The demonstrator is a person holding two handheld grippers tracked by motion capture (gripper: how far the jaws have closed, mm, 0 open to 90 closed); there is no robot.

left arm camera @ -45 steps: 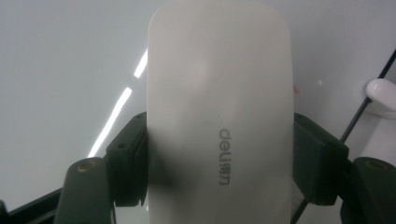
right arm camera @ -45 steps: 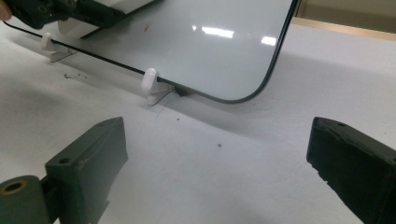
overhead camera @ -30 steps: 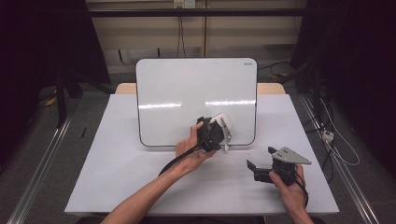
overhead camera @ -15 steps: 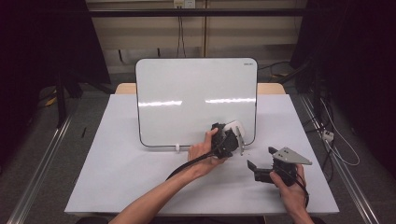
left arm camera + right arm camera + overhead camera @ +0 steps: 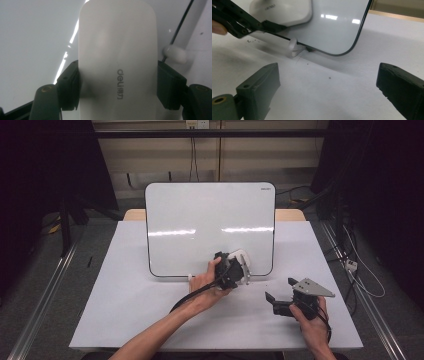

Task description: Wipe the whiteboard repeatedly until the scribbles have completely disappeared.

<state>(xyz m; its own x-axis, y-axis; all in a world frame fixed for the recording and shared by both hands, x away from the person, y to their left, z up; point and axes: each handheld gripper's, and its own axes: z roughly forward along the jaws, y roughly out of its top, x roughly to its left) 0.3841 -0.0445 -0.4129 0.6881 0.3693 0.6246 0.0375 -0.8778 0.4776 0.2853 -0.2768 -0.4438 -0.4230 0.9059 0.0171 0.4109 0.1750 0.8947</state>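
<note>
My left gripper (image 5: 239, 269) is clenched on the white eraser (image 5: 117, 62), pressed against the whiteboard (image 5: 210, 220) near its lower right corner, while my right gripper (image 5: 280, 302) hangs released over the desk's (image 5: 125, 310) near right corner.

Ahead of the right claw (image 5: 275, 301) the counter (image 5: 130, 310) lay bare, and its jaws stood wide apart with nothing between them. Beyond that bare stretch the upright whiteboard (image 5: 200, 215) blocked the way forward, its rounded lower corner raised on a small white foot (image 5: 294, 47) that stood on the counter. Up and to the left of the right claw, the left claw (image 5: 239, 270) occupied the space against the board's face, its jaws filled by a white eraser (image 5: 117, 62) pressed to the board. The counter to the left of the left claw, below the board, was open.
</note>
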